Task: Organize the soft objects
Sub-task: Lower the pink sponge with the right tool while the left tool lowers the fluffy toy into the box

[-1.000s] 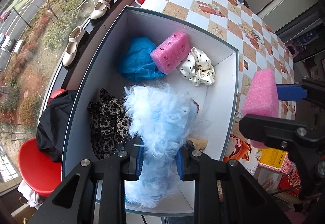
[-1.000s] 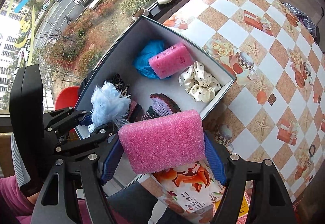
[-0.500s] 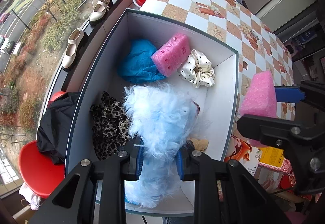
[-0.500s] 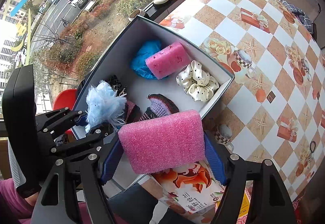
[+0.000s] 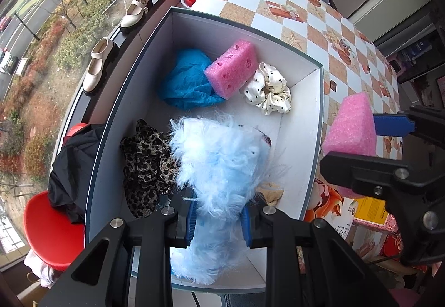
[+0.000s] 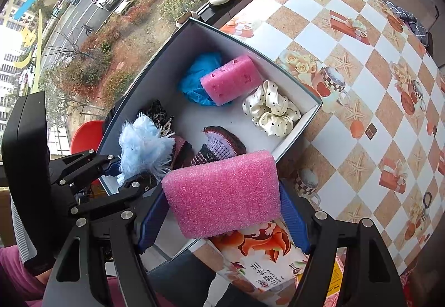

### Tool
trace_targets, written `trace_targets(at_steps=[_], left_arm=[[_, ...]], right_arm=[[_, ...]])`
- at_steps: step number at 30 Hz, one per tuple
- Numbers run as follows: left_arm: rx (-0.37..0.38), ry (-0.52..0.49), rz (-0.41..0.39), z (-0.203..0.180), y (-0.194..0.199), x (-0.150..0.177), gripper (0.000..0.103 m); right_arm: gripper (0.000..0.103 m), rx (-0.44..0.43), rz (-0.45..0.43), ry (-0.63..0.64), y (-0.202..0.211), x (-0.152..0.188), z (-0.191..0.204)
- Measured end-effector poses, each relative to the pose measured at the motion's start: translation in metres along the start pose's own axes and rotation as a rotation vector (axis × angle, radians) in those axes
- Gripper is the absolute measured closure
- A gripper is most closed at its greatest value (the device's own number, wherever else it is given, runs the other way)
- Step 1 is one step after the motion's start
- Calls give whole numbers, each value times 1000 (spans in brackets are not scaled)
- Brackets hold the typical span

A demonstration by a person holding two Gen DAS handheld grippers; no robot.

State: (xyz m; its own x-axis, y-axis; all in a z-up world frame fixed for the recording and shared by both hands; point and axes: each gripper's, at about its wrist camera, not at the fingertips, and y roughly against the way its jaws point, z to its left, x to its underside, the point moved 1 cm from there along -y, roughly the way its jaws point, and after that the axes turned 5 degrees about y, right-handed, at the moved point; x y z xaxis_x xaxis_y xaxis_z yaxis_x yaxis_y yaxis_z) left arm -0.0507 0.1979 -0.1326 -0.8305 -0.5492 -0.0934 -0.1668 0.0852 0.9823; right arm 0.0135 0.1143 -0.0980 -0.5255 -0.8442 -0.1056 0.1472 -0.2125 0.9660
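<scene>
Checked tablecloth [image 6: 361, 62] by a window; shoes [image 5: 97, 70] on the sill. Open box [image 5: 303, 140] holds blue cloth [image 5: 186, 81], holed sponge [image 5: 232, 69], dotted scrunchie [image 5: 268, 93], leopard scrunchie [image 5: 147, 165]. Left gripper [image 5: 218, 219] clamps a blue fluffy item [image 5: 219, 162] above the box. Right gripper [image 6: 222, 212] grips a pink sponge [image 6: 222, 193] over the box's near edge.

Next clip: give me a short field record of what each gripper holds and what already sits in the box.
left gripper: shut on light blue fluffy item, above the box
right gripper: shut on pink foam block, over the box's near edge
box: white inside, open, on checkered tablecloth
in box: blue cloth, pink sponge, polka-dot scrunchie, leopard-print fabric, knitted slipper
</scene>
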Motion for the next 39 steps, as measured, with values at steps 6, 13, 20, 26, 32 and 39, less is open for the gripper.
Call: trace_targets(at_steps=[6,13,20,26,32,39], left_arm=[[-3,-5,-4,2,0,2,75],[-2,-7,-7,1,1,2,76],[-18,-13,-20,1,4,2,76],[-28,-3,-6,4,0,7,76],[-32,8,5,8,-3,9,76],[-29,10,12,8,-5,9,75]], right_arm=[[27,2,5,6,-3,0,3],[27,10,7,5,-2,-1,2],[27,16,-5,-11,1,2,-1],[27,12,-5,-16,-1,2,-1],[27,5,3,-18,-4,2,0],[27,6,10,-19,-5,1,-1]])
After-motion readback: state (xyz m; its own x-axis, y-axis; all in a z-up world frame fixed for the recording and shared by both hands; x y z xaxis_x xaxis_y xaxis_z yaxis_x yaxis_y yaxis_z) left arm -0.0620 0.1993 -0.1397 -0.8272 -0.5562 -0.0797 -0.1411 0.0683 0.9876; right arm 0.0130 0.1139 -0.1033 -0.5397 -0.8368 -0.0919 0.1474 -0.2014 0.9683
